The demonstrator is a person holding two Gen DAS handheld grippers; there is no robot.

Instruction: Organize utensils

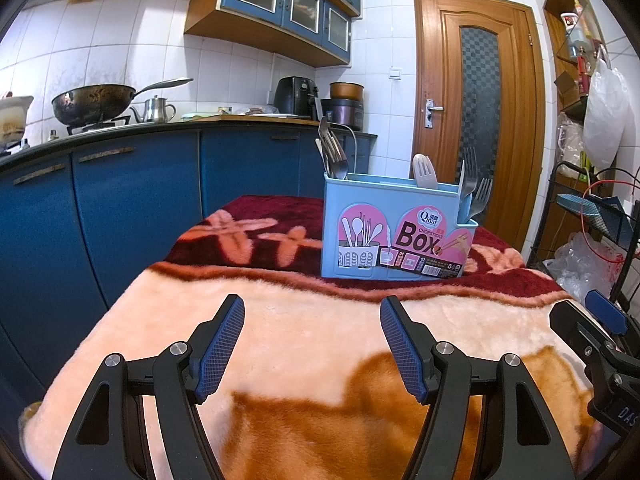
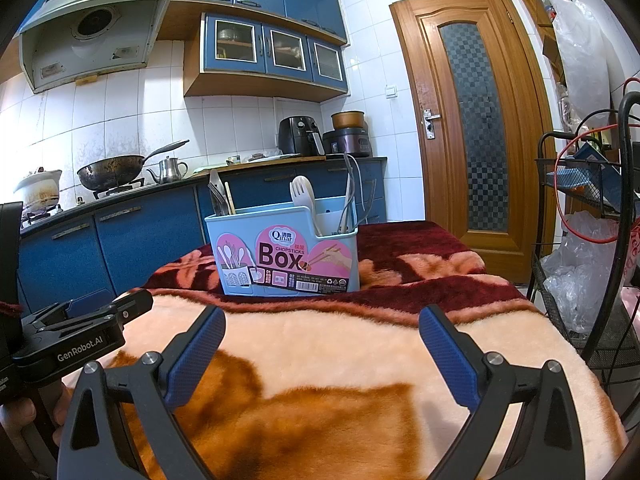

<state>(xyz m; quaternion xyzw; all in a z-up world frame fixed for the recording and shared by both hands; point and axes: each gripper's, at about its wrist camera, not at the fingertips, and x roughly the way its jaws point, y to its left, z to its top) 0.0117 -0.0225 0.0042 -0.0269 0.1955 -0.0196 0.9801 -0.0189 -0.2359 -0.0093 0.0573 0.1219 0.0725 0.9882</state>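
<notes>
A light blue utensil box [image 1: 394, 236] stands upright at the centre of both views on a plush blanket [image 1: 312, 336], with forks, spoons and a white spork [image 1: 425, 171] standing in it. Low in each frame, the left gripper [image 1: 312, 344] and right gripper [image 2: 322, 354] hover above the blanket, jaws apart and empty, well short of the box.

A plush peach and maroon blanket [image 1: 304, 320] covers the bench; behind it blue cabinets [image 1: 132, 184] carry a dark counter with a blackened wok [image 1: 94, 104], a steel kettle [image 1: 158, 110] and a black air fryer [image 1: 296, 96]; a wooden door [image 1: 480, 112] stands right; a wire rack [image 2: 580, 216] holds plastic bags.
</notes>
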